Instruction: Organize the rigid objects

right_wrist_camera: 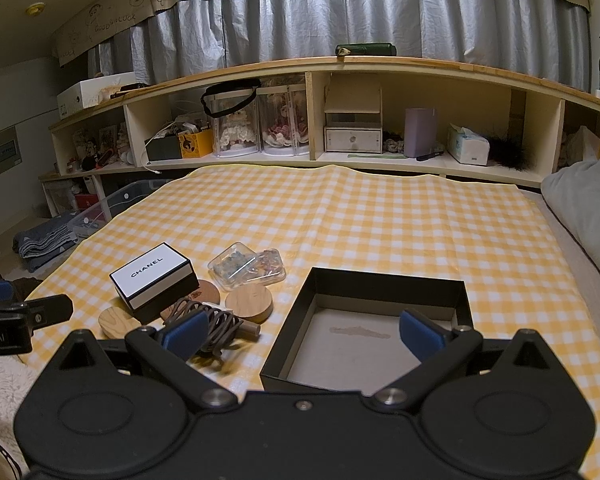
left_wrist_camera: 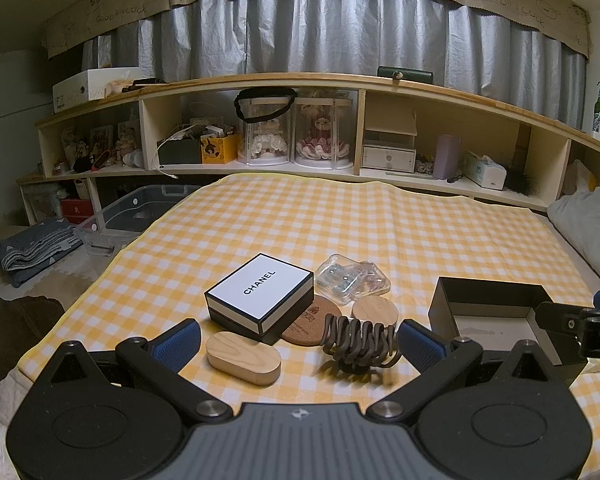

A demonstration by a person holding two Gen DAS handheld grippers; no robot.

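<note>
Wooden oval block (left_wrist_camera: 243, 356) lies between left tool's (left_wrist_camera: 298, 346) spread fingers.

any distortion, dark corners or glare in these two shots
Left wrist view: fisheye bends the wooden shelf into an arc, corners go black, dim warm light, mild glare on the white box lid. Right wrist view: same bowing and dark corners; black tray stays sharp.

white chanel box (left_wrist_camera: 260, 295), wooden blocks (left_wrist_camera: 243, 357), cork coaster (left_wrist_camera: 309, 319), brown clip (left_wrist_camera: 360, 340), clear cases (left_wrist_camera: 352, 278), empty black tray (right_wrist_camera: 374, 328)
</note>
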